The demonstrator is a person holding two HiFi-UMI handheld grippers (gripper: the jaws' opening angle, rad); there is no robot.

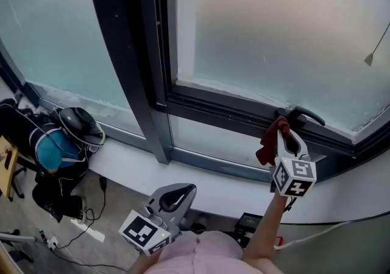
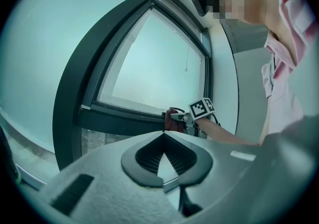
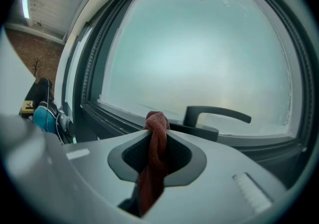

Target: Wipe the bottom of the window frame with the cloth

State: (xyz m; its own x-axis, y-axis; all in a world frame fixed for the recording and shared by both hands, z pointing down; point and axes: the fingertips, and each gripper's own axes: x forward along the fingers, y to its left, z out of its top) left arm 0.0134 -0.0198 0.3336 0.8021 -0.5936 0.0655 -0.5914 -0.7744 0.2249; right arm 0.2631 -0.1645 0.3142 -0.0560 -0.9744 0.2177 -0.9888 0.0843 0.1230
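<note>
My right gripper (image 1: 283,128) is shut on a dark red cloth (image 1: 269,142), which bunches above the jaws and hangs below them. The cloth (image 3: 156,138) is held just short of the dark bottom rail of the window frame (image 1: 231,111), left of the black window handle (image 1: 300,114). My left gripper (image 1: 178,194) hangs low near my body, shut with nothing between its jaws. From the left gripper view, the cloth (image 2: 173,120) and the right gripper's marker cube (image 2: 201,108) show against the frame.
A thick dark mullion (image 1: 131,66) divides the panes. A white sill (image 1: 207,184) runs under the frame. On the floor at the left lie a black bag with a teal item (image 1: 52,148), a helmet (image 1: 80,125) and cables (image 1: 79,230). A blind cord weight (image 1: 369,58) hangs at the right.
</note>
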